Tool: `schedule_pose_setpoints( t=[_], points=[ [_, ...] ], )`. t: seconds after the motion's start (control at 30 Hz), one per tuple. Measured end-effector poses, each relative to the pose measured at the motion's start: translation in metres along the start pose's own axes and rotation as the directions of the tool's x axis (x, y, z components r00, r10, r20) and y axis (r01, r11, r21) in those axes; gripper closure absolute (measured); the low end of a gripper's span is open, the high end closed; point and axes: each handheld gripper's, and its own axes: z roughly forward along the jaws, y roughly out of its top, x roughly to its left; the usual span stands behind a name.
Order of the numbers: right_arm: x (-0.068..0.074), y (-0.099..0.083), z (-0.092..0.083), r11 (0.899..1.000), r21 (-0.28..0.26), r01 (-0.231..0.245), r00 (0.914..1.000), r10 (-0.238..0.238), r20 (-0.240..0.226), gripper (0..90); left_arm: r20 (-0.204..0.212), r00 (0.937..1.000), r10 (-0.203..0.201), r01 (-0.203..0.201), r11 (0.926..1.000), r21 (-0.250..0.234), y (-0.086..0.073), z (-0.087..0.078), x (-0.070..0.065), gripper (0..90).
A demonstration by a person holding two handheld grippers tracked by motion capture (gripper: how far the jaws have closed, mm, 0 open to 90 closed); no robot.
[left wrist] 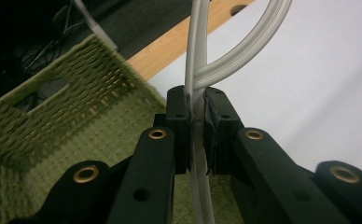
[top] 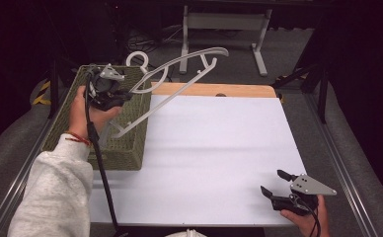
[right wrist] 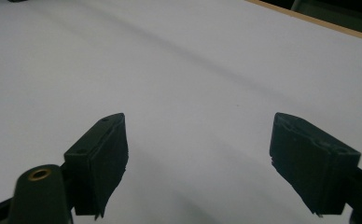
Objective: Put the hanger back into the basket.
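Right gripper [top: 274, 186]: near right table edge, jaws spread wide, nothing between them, low over the white tabletop [top: 219, 153]. Left gripper [top: 111, 95]: above the green woven basket [top: 125, 143], jaws pinched on the pale grey plastic clothes hanger [top: 179, 61]. Hanger held aloft, long axis slanting up-right, away from the left hand, far across from the right.

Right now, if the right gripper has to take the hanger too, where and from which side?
Take the long straight bar of the hanger, coming from the table side. It slopes clear above the white table, thin enough for the open right gripper. The left gripper already clamps the stem above the green basket.
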Motion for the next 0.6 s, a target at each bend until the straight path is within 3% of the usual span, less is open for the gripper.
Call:
schedule_pose_setpoints(
  t=[0.23,0.6],
  points=[
    [0.000,0.000,0.000,1.000,0.003,-0.006,1.0000,0.006,0.004,19.8,-0.030,0.9978,-0.059,0.059,0.9982,0.012,-0.017,0.001,0.027,82.2],
    [0.000,0.000,0.001,1.000,0.006,-0.014,0.9999,0.014,-0.004,19.8,-0.077,0.9923,-0.097,0.100,0.9943,0.037,-0.035,0.010,0.062,82.1]
  ],
)
